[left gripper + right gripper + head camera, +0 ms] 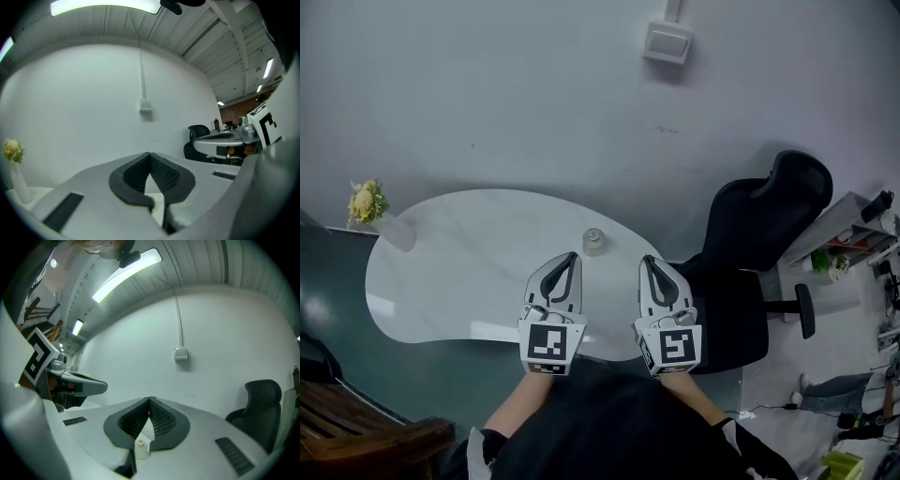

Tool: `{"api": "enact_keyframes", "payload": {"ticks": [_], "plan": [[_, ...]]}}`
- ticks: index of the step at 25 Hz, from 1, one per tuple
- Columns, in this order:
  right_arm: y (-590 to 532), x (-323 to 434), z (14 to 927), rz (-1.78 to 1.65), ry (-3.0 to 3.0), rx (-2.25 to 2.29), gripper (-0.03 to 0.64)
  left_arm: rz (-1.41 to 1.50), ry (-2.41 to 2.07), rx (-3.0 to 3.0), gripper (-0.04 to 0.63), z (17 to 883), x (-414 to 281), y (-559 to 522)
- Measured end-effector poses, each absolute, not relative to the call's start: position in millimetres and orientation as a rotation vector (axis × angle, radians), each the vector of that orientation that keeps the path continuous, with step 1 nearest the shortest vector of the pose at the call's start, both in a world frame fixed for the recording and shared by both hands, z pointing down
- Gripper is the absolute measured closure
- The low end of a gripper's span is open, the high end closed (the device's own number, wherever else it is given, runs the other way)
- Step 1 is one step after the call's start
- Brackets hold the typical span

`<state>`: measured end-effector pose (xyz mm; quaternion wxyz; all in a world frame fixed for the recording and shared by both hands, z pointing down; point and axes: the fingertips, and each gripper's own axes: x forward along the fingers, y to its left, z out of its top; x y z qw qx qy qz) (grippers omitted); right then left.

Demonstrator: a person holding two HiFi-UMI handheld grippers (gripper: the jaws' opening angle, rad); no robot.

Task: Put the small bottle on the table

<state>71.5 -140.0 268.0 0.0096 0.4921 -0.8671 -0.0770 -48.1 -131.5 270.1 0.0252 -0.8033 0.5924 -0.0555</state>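
Observation:
A small clear bottle (593, 241) stands upright on the white kidney-shaped table (459, 272), near its far edge. Both grippers hover side by side over the table's near edge, pointing level at the wall. My left gripper (573, 255) is shut with nothing in it; in the left gripper view its tips (149, 153) meet. My right gripper (649, 260) is also shut and empty. In the right gripper view the bottle (140, 448) shows beyond the closed jaws (150, 399), through the gap under the tips, apart from them.
A white vase with yellow flowers (367, 202) stands at the table's left end. A black office chair (759, 253) sits right of the table. A switch box (667, 42) hangs on the wall. A wooden bench (356, 431) is at bottom left, shelves (853, 234) at far right.

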Motion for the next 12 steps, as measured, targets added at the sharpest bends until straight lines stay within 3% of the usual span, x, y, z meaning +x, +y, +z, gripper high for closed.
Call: {"api": "enact_keyframes", "payload": {"ticks": [12], "plan": [[-121, 77, 271, -0.234, -2.732, 1.520, 0.595, -0.168, 1.823, -2.465, 0.588, 273, -38, -114]]}}
